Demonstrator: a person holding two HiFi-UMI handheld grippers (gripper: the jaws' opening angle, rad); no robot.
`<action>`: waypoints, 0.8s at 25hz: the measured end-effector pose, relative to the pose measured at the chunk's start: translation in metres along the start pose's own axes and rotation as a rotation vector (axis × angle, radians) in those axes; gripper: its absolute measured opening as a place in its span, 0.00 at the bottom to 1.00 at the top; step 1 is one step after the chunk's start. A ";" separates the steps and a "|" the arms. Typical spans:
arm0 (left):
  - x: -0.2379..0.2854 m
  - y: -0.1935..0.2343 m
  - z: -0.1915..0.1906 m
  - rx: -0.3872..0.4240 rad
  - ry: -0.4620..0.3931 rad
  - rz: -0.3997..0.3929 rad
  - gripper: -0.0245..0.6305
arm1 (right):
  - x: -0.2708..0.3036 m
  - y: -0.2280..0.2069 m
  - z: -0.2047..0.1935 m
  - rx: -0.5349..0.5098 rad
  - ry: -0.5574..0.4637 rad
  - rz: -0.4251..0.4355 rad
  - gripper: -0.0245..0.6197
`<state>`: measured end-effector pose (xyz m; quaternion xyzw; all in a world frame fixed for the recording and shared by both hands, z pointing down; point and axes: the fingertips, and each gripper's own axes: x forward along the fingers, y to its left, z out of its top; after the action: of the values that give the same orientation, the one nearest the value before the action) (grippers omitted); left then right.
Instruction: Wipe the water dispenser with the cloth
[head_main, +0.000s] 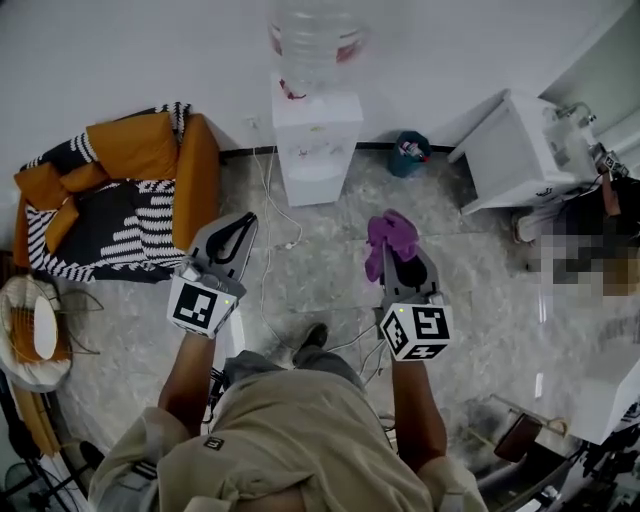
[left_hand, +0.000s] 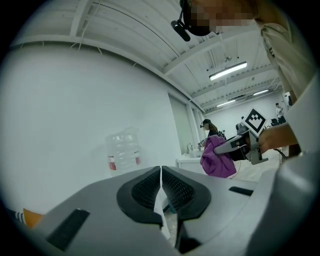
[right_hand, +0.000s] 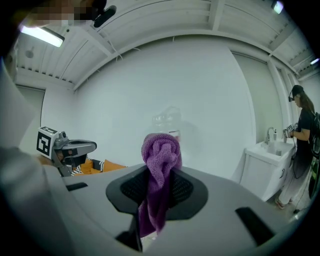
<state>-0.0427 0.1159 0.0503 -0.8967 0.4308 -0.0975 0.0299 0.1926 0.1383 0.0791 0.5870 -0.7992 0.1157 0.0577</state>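
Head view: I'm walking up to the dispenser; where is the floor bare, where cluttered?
Bare: the stone floor between the white water dispenser and the purple cloth, toward the white sink cabinet. Crowded: white cables trail left of the dispenser, beside the orange striped armchair; a teal bin by the wall.

Open floor (head_main: 335, 245) up to the water dispenser (head_main: 315, 150) (loose cable (head_main: 266, 215) across it), armchair (head_main: 130, 190) left, sink cabinet (head_main: 505, 150) right.

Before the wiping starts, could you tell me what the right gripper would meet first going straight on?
Probably the water dispenser: in the right gripper view its bottle stands in line behind the purple cloth held in the right gripper, with nothing between, though depth is unclear.
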 end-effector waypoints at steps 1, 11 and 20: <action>0.007 -0.002 0.001 0.005 0.002 0.005 0.08 | 0.003 -0.007 0.001 0.000 0.002 0.008 0.16; 0.053 -0.012 0.001 0.000 0.014 0.025 0.08 | 0.029 -0.050 -0.013 0.027 0.051 0.034 0.16; 0.102 0.032 -0.013 -0.006 -0.023 -0.010 0.08 | 0.069 -0.063 -0.003 0.028 0.037 -0.033 0.16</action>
<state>-0.0074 0.0167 0.0742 -0.8999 0.4264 -0.0861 0.0317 0.2311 0.0572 0.1052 0.5987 -0.7864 0.1369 0.0660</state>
